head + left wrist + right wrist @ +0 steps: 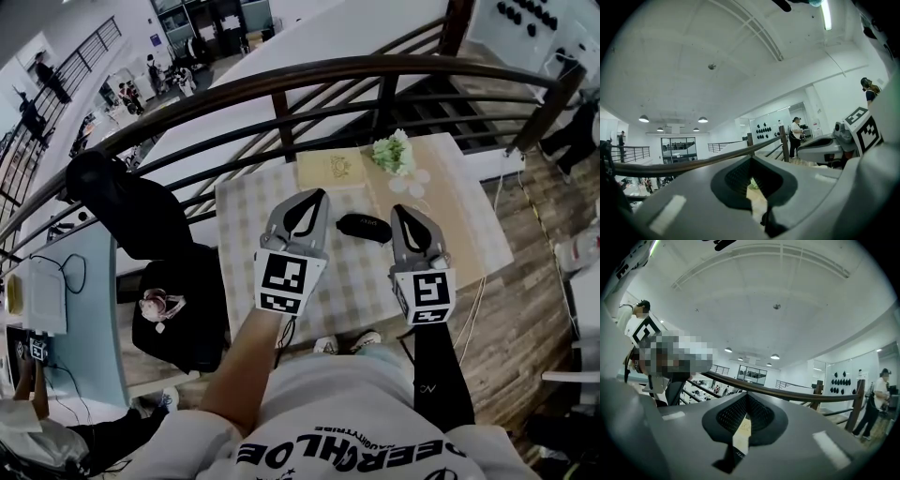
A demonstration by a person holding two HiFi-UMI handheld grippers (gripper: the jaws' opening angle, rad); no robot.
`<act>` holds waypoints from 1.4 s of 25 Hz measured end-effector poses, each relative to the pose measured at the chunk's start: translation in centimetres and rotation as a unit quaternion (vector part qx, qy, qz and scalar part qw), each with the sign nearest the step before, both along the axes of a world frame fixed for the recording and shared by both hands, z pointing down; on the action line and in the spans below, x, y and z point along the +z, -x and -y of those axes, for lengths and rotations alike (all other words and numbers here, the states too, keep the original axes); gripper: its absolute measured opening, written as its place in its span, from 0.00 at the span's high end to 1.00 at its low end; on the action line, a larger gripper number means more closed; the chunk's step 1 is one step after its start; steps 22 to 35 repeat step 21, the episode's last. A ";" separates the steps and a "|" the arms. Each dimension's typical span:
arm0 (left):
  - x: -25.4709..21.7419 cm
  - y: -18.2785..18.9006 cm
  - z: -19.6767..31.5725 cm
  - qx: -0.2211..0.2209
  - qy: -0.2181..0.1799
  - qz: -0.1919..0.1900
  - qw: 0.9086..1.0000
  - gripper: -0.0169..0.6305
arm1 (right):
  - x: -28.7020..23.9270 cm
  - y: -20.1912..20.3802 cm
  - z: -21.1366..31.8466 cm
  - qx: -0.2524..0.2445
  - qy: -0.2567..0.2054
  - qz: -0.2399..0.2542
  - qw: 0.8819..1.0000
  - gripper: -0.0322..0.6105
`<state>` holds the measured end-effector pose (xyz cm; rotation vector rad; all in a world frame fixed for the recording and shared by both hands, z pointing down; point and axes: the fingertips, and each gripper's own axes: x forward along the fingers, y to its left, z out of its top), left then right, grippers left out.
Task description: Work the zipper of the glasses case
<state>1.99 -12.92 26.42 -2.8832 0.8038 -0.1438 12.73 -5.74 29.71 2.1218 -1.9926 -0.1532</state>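
Note:
The black glasses case [364, 227] lies zipped on the checked tablecloth [246, 225], between my two grippers in the head view. My left gripper [315, 195] hovers just left of the case with its jaws together and nothing in them. My right gripper [402, 209] hangs just right of the case, also shut and empty. Both point level toward the railing. In the left gripper view the left gripper [751, 158] shows only a thin slit between its closed jaws. The right gripper view shows the right gripper [746, 394] the same way, with a dark sliver low in the slit.
A tan box [330, 169] and a white-green bunch of flowers [394, 153] sit at the table's far edge, with small white discs [410, 186] near them. A dark curved railing [281, 80] runs behind the table. A black bag on a chair [178, 300] stands left.

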 end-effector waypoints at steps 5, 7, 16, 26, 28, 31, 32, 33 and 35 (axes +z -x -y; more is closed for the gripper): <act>0.1 -0.2 0.0 0.002 0.000 0.002 1.000 0.97 | 0.2 -0.1 -0.1 -0.002 0.001 0.002 1.000 0.91; 0.2 -0.3 0.0 0.003 0.000 0.003 1.000 0.97 | 0.2 -0.1 0.0 -0.002 0.001 0.003 1.000 0.91; -0.1 -0.2 0.2 0.003 0.001 0.002 1.000 0.97 | -0.1 0.1 0.3 -0.004 0.003 0.002 1.000 0.91; 0.2 -0.2 0.6 0.002 0.003 0.003 1.000 0.97 | 0.3 0.0 0.6 -0.004 0.005 0.003 1.000 0.91; 0.2 -0.2 0.6 0.002 0.003 0.003 1.000 0.97 | 0.3 0.0 0.6 -0.004 0.005 0.003 1.000 0.91; 0.2 -0.2 0.6 0.002 0.003 0.003 1.000 0.97 | 0.3 0.0 0.6 -0.004 0.005 0.003 1.000 0.91; 0.2 -0.2 0.6 0.002 0.003 0.003 1.000 0.97 | 0.3 0.0 0.6 -0.004 0.005 0.003 1.000 0.91; 0.2 -0.2 0.6 0.002 0.003 0.003 1.000 0.97 | 0.3 0.0 0.6 -0.004 0.005 0.003 1.000 0.91; 0.2 -0.2 0.6 0.002 0.003 0.003 1.000 0.97 | 0.3 0.0 0.6 -0.004 0.005 0.003 1.000 0.91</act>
